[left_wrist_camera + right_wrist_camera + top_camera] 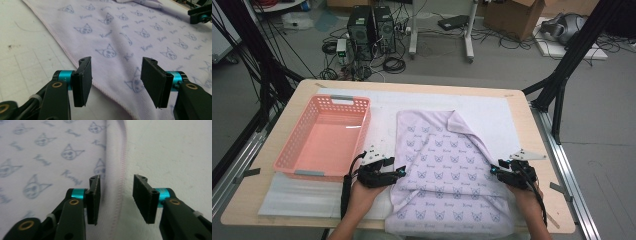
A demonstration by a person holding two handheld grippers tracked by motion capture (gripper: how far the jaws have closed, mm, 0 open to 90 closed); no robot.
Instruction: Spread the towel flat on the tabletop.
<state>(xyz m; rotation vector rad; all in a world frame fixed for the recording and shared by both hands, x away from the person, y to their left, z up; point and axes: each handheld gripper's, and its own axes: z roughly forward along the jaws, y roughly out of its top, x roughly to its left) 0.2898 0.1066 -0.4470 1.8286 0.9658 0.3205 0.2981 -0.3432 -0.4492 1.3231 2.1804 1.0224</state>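
Towel hem point(122, 170); overhead, pink basket point(324, 137)

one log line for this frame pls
left tool: open, over towel left edge | right tool: open, astride right hem | basket: empty, left of towel

The towel point(447, 170) is soft, matt lilac cloth, finely knit, printed with faint blue cat faces and finished with a stitched hem. Beneath it lies a white mat point(492, 112), matt and slightly scuffed (a few dark marks show up close), over a desk point(539, 150) of pale, smooth wood. The basket point(324, 137) is salmon-pink perforated plastic with a slight sheen. Each gripper's pads are ribbed matt black, with glossy teal metal collars and brass-coloured rivets.
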